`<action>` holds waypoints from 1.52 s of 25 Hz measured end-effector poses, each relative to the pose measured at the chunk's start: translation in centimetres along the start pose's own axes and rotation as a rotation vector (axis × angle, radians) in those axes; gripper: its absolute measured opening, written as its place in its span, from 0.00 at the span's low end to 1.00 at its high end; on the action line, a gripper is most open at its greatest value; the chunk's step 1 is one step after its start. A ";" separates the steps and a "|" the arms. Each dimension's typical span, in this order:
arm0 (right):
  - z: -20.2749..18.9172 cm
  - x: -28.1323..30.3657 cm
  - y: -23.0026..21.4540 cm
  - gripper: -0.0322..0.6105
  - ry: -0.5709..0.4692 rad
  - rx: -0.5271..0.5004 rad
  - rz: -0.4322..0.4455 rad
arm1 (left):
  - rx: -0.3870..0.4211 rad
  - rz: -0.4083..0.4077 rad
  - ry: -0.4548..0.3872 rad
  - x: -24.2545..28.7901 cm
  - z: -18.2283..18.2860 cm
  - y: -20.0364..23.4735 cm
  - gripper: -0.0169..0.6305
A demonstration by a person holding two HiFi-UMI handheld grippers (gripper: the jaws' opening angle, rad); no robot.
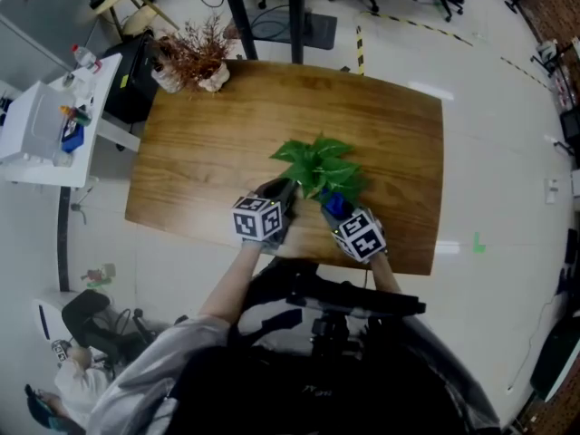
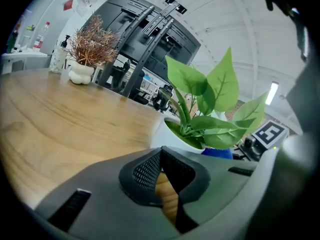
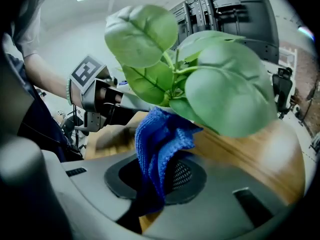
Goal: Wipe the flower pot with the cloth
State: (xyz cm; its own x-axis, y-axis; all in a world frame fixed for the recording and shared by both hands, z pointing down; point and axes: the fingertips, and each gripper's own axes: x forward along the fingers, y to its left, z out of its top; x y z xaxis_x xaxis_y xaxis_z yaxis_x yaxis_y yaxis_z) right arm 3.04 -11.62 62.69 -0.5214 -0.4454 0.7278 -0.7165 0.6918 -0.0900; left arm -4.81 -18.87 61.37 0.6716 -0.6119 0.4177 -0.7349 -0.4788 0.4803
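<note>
A white flower pot (image 2: 170, 134) with a leafy green plant (image 1: 317, 164) stands near the front middle of the wooden table (image 1: 199, 143). In the head view the leaves hide the pot. My right gripper (image 1: 334, 208) is shut on a blue cloth (image 3: 159, 143), which is bunched against the pot's near right side under the leaves (image 3: 220, 91). The cloth (image 2: 217, 153) also peeks out beside the pot in the left gripper view. My left gripper (image 2: 160, 153) is shut with nothing in it and sits just left of the pot (image 1: 276, 191).
A dried brown plant in a white vase (image 1: 195, 62) stands at the table's back left corner. A white side table (image 1: 45, 120) with bottles lies to the left. The table's front edge (image 1: 290, 252) runs just under both grippers.
</note>
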 end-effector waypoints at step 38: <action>1.2 1.8 1.3 0.17 -0.034 -0.108 0.068 | -0.024 0.033 -0.039 0.2 1.0 0.4 0.03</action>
State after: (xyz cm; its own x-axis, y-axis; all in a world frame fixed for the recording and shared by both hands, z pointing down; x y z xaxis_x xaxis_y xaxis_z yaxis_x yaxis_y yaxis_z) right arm 0.60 -12.27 63.07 -0.5838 -0.4127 0.6992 -0.6255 0.7776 -0.0633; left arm -5.09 -19.81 60.91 0.6429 -0.6512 0.4032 -0.7535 -0.4432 0.4856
